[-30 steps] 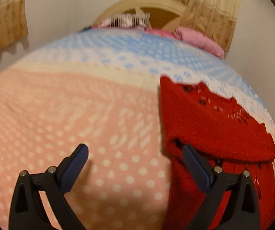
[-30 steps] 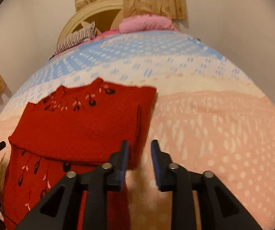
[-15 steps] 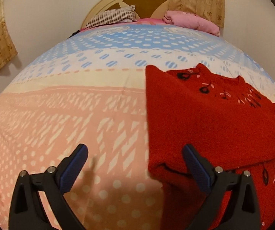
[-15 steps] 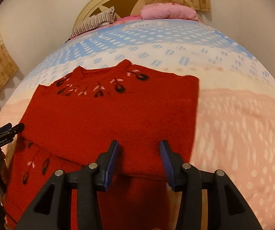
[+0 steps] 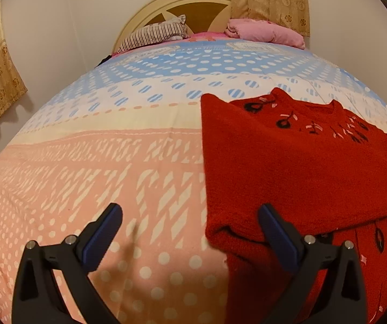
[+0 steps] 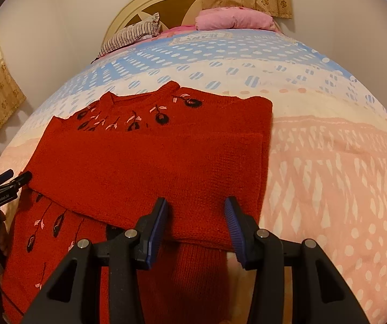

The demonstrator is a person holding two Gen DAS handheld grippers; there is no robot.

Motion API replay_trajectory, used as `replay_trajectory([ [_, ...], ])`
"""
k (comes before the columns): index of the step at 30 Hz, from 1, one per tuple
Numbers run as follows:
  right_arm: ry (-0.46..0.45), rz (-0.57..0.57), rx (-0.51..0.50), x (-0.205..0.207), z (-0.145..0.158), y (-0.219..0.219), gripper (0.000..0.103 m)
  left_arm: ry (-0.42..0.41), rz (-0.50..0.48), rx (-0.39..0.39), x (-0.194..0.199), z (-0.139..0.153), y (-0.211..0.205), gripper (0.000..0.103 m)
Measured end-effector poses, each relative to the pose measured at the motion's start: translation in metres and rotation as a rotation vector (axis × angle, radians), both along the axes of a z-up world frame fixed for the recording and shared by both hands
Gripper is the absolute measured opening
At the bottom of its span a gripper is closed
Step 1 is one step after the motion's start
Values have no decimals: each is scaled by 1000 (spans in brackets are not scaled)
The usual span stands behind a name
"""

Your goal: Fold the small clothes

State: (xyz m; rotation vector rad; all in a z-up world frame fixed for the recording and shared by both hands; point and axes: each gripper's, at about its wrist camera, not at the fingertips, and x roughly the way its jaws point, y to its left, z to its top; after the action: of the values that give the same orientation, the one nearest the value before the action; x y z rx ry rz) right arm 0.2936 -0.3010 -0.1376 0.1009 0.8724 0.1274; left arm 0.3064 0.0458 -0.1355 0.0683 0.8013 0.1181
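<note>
The red sweater (image 6: 145, 167) lies flat on the bed (image 6: 328, 178), its sleeves folded across the body; black and pink embroidery runs along the neckline on the far side from both grippers.

The right gripper (image 6: 194, 226) hangs over the near folded edge of the sweater, jaws parted with the blue pads clear of the knit; the folded sleeve lies straight ahead of it and under the gap, and the sweater's lower body stretches to its left; bare pink bedspread lies to its right.

The left gripper (image 5: 190, 240) is spread wide, nothing held; its right finger sits over the sweater's (image 5: 288, 167) near folded corner, its left finger over the dotted bedspread (image 5: 85, 178).

Far beyond both grippers, by the headboard (image 5: 150, 13), rest a striped pillow (image 5: 153, 33) and a pink bundle (image 5: 263, 31).
</note>
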Motion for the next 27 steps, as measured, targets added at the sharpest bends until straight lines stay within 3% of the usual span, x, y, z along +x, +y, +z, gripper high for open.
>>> replay_trajectory([
  [10, -6, 2, 60, 0, -3, -8, 46, 1, -4, 6, -1, 0, -1, 103],
  [15, 1, 3, 13, 0, -2, -2, 46, 1, -9, 22, -5, 2, -2, 103],
  [19, -20, 3, -35, -8, 8, 6, 46, 1, -7, 2, -20, 7, 2, 103],
  [27, -22, 7, -18, -41, 25, 10, 46, -5, -72, -15, -62, 11, -4, 103],
])
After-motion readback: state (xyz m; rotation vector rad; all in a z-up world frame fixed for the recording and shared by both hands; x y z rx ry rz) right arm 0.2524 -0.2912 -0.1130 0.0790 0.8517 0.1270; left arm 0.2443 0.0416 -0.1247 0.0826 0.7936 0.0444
